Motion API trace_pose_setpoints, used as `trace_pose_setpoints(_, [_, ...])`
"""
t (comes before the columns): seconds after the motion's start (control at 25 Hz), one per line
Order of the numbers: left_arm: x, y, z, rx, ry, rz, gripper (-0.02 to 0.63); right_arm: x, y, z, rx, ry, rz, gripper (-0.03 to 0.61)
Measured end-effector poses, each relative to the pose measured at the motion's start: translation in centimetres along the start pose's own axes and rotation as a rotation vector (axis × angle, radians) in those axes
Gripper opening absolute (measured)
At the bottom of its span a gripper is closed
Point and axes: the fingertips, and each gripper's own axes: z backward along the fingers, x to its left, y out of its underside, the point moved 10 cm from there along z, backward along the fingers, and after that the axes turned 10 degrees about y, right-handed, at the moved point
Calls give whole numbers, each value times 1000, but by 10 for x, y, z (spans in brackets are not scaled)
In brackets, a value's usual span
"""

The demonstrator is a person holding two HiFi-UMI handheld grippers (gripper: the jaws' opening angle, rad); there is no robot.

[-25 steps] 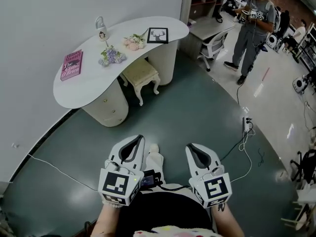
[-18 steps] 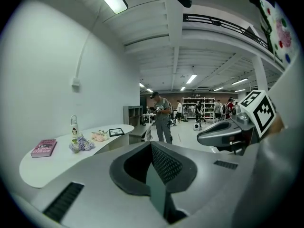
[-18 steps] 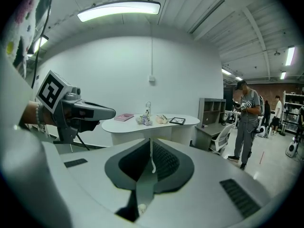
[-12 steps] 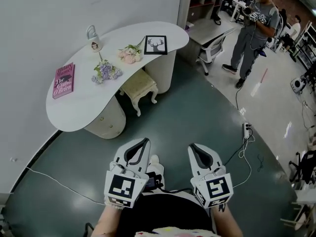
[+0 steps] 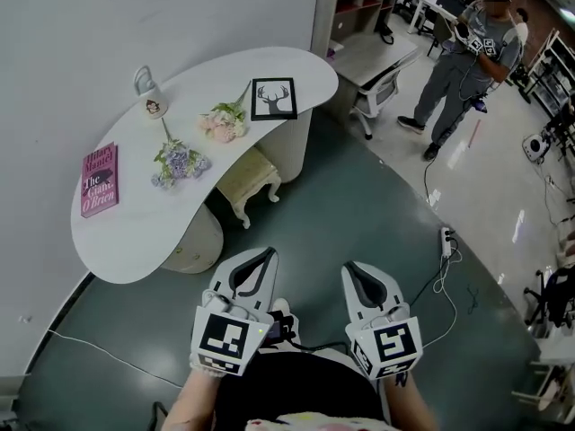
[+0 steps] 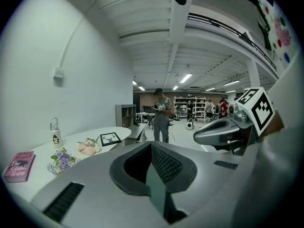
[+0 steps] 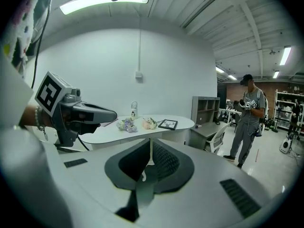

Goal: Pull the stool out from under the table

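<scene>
Grey-white plastic left gripper point(image 5: 260, 254) and right gripper point(image 5: 356, 268) sit side by side, both pinched tight on nothing. Task not begun: reach, grip and pull all remain! Well ahead of the left claw, the cream cushioned stool with carved legs point(image 5: 248, 180) sits half under the white curved table point(image 5: 144, 214). Its long axis seemingly runs along the table's edge.

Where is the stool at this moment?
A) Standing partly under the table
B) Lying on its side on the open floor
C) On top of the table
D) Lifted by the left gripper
A: the stool stands upright on its legs, with its seat tucked partly beneath the edge of the table.
</scene>
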Motion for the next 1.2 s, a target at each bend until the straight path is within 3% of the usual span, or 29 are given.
trace_pose_setpoints(0.56, [62, -11, -34, 4, 28, -28, 17, -1, -23, -66, 0, 17, 2, 41])
trace_pose_setpoints(1.2, [70, -10, -32, -21, 15, -3, 16, 2, -25, -76, 5, 14, 14, 41])
